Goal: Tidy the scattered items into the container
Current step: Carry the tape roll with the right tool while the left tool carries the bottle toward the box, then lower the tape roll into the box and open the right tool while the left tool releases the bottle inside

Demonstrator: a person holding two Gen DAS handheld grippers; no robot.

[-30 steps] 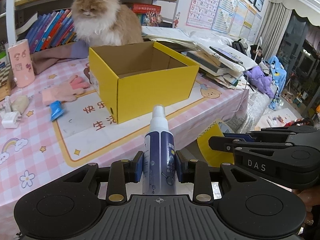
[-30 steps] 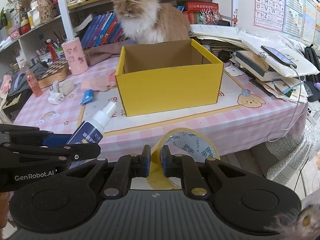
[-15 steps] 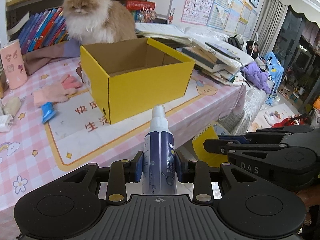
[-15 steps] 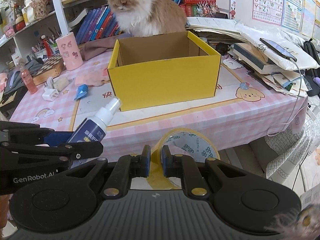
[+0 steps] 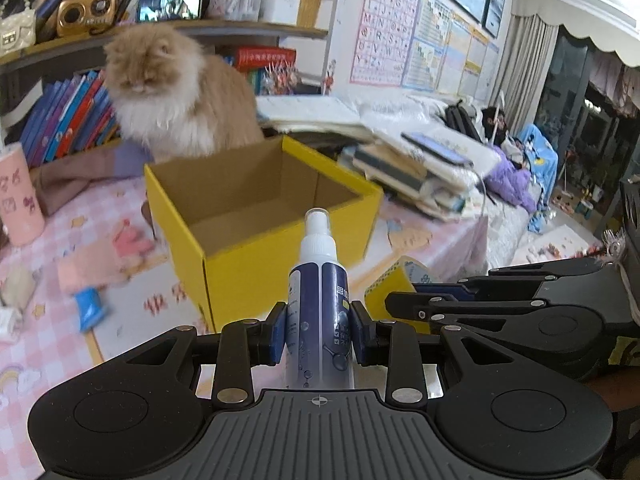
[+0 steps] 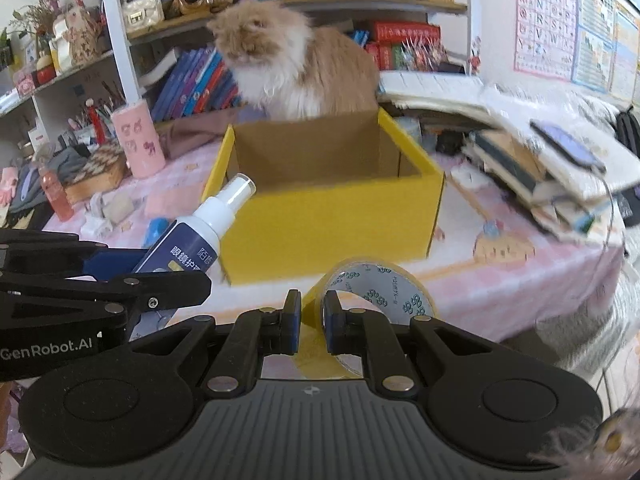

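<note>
My left gripper (image 5: 319, 330) is shut on a blue spray bottle (image 5: 319, 308) with a white cap, held upright just short of the open yellow cardboard box (image 5: 256, 216). The bottle also shows in the right wrist view (image 6: 200, 236). My right gripper (image 6: 308, 322) is shut on the rim of a roll of yellowish packing tape (image 6: 376, 292), in front of the same box (image 6: 332, 220). The tape roll shows in the left wrist view (image 5: 394, 284), to the right of the bottle. The box looks empty inside.
A fluffy orange cat (image 5: 172, 92) sits right behind the box. On the pink tablecloth left of it lie a pink glove (image 5: 100, 256), a blue packet (image 5: 90, 308) and a pink cup (image 5: 18, 196). Stacked books (image 6: 540, 168) sit to the right.
Both grippers have moved up and forward toward the box, which now looks larger and closer. The bottle and tape stay held. The cat has lowered its head.
</note>
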